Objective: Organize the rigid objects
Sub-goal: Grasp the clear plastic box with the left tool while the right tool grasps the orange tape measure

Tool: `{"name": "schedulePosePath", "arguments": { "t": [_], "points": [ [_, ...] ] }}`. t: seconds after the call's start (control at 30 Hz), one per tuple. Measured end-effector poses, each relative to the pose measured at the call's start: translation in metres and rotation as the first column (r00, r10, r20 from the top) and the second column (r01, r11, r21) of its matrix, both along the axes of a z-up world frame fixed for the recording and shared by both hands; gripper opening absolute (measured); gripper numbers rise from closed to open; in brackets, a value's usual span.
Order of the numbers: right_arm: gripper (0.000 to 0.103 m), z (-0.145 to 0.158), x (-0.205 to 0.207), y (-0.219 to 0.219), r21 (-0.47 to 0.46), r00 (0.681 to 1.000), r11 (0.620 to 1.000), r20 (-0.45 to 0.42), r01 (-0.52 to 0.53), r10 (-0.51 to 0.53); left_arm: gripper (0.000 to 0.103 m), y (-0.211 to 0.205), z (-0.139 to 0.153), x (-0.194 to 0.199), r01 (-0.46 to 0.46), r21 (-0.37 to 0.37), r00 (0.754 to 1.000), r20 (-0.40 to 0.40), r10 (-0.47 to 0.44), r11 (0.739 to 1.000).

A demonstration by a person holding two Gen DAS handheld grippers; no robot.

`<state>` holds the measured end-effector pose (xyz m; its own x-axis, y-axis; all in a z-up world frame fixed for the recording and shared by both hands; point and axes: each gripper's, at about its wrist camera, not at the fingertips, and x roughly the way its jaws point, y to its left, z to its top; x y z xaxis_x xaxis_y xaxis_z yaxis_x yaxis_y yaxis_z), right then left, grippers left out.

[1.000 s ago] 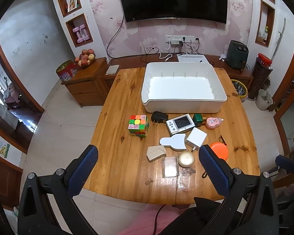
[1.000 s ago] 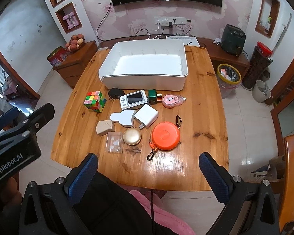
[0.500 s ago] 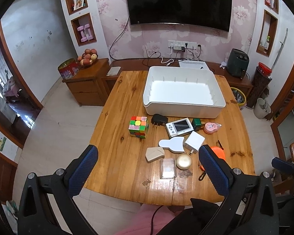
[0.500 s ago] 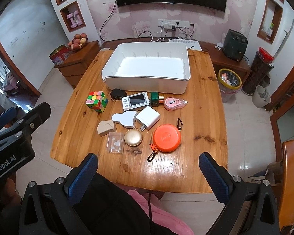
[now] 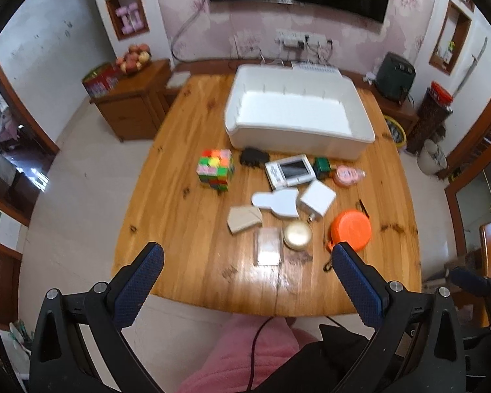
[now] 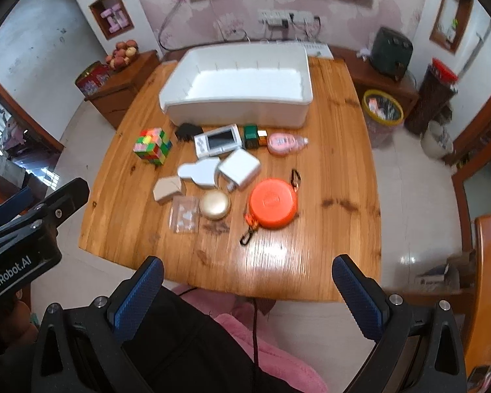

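White plastic, the empty bin (image 5: 298,114) sits in the upper centre of both views on the wooden table (image 5: 180,203), with the small objects below it: a colourful cube (image 5: 215,169) at left, an orange disc (image 6: 273,203) at right. Both the left gripper (image 5: 245,281) and right gripper (image 6: 247,290), low in frame, are spread wide, holding nothing.

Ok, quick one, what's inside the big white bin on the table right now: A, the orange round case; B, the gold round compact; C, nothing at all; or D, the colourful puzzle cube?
C: the white bin shows only its bare white floor, while the puzzle cube, the orange round case and the gold compact all lie on the wooden table in front of it.
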<state>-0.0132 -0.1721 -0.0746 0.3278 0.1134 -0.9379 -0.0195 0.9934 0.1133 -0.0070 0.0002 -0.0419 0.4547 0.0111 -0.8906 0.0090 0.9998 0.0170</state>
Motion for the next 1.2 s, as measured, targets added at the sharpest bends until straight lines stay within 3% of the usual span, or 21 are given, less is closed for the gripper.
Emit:
{"name": "schedulePosePath", "arguments": {
  "t": [0.2,0.5,0.77,1.03,1.2],
  "points": [
    [0.103,-0.026,0.002,-0.017,0.071,0.993,0.996,-0.103,0.059,-0.051,0.102,-0.010,-0.027,0.011,0.049,-0.024,0.990,-0.134,-0.052,0.999],
    [0.098,-0.070,0.021,-0.034,0.162,0.956,0.973,-0.269,0.166,-0.118,0.102,-0.012,-0.073,0.039,0.046,-0.085,0.937,-0.340,-0.073,0.995],
    [0.098,-0.099,0.049,-0.031,0.163,0.932,0.973,-0.350,0.162,-0.096,0.102,-0.014,-0.113,0.072,-0.030,-0.133,0.874,-0.484,-0.039,0.991],
    [0.098,-0.131,0.078,-0.033,0.157,0.905,0.971,-0.412,0.181,-0.102,0.102,-0.005,-0.146,0.097,-0.103,-0.076,0.816,-0.577,0.041,0.992],
    [0.098,-0.152,0.096,-0.034,0.140,0.880,0.966,-0.456,0.216,-0.131,0.102,0.006,-0.168,0.109,-0.140,-0.046,0.765,-0.639,0.079,0.989]
  ]
}}
